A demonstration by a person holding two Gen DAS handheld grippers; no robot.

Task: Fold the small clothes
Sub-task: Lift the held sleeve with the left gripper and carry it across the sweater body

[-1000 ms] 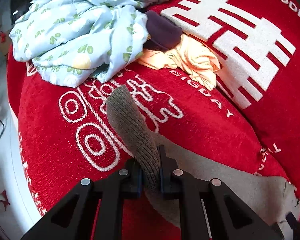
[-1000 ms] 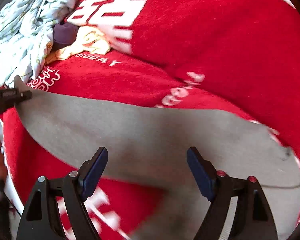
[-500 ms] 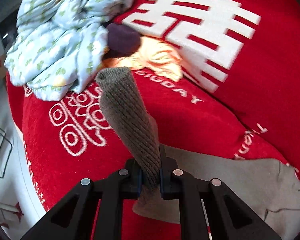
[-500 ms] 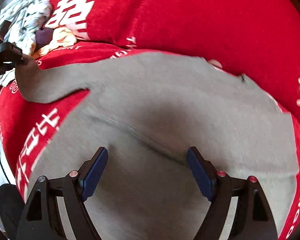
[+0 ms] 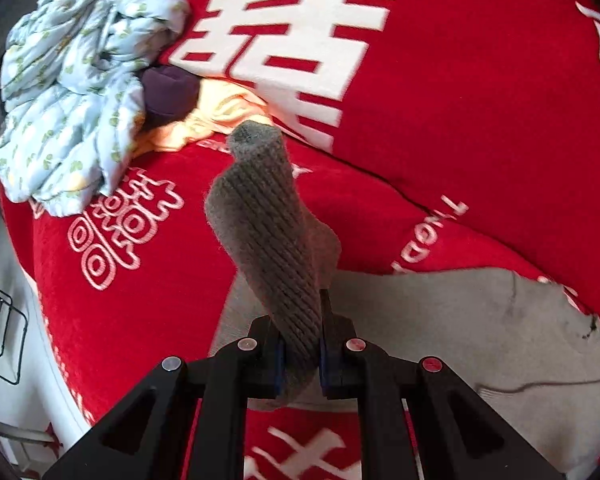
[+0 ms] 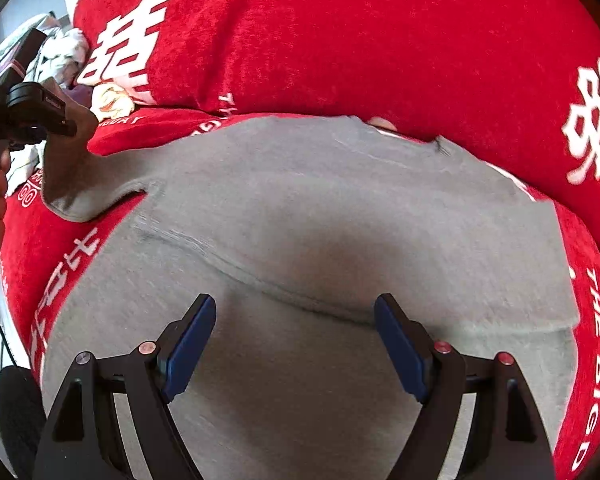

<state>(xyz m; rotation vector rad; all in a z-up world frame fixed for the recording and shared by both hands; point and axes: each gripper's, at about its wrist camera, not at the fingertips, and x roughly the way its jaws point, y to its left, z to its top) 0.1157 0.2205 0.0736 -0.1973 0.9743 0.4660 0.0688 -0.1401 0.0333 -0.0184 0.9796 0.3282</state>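
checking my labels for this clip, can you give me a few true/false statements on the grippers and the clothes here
1. The left gripper is shut on the ribbed cuff of the grey sweater. True.
2. The right gripper is clamped on the sweater's hem. False: its jaws stand wide open over the sweater body, gripping nothing.
3. A pile of light blue printed fabric lies at the far left of the red cover. True.
4. The sweater is already folded into a neat square. False: it lies spread out, one sleeve lifted.
5. A yellow garment sits beside a dark purple one. True.
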